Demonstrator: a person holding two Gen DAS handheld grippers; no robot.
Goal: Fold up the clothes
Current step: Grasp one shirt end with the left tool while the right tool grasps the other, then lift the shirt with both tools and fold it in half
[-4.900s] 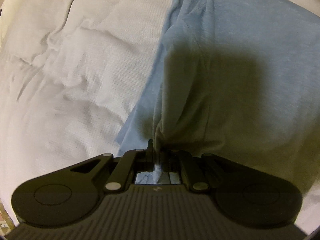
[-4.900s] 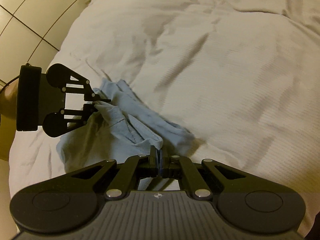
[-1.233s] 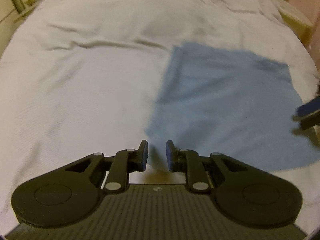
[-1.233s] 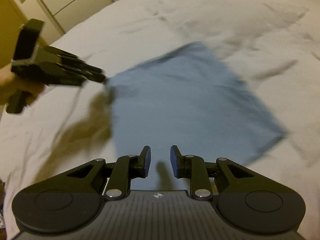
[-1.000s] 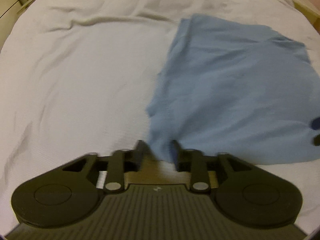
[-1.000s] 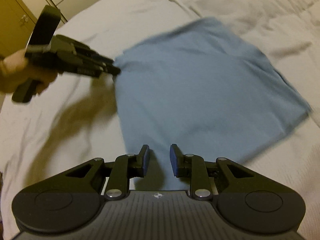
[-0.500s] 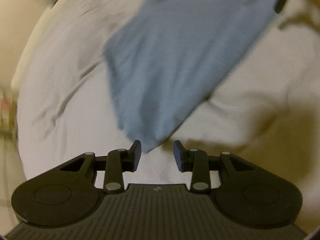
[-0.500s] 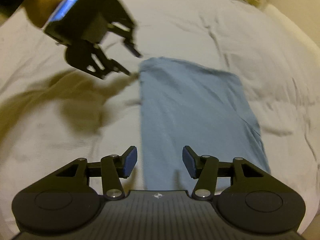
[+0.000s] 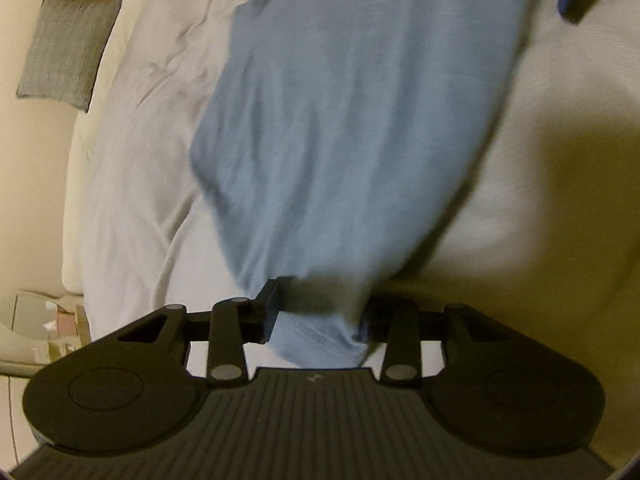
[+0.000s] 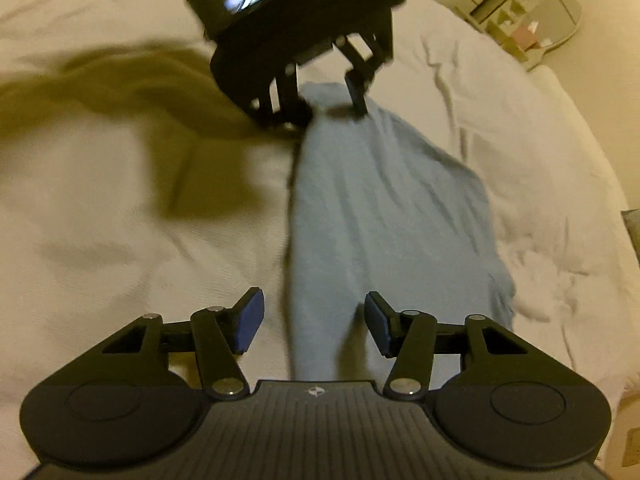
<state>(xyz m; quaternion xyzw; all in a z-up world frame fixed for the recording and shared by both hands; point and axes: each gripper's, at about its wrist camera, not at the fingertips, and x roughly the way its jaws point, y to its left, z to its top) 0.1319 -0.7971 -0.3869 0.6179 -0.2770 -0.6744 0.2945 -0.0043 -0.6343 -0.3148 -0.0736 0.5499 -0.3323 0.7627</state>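
Spreading under everything we do, the white duvet (image 10: 120,240) fills both views, rumpled towards the far edge. On it lies the blue garment (image 10: 384,216), already a long narrow panel, and its long axis runs straight between our two tools: one short end sits at the left gripper (image 9: 316,316), the other at the right gripper (image 10: 314,320), so each of us faces the other down the length of the cloth. From the right wrist view the near end of the garment passes between our right fingers (image 10: 248,320), which stand wide apart and touch nothing we can make out. The left gripper, seen there at the far end (image 10: 320,108), straddles the opposite end. In the left wrist view its jaws are spread with the hem bunched between them, not pinched; motion blur keeps us from saying whether the pads touch fabric. Neither hand is nearer overall; each owns its own end. We judge the coming move to be a lengthwise fold, so one end must travel along that axis towards the other. A grey cushion (image 9: 68,48) rests off to the side.
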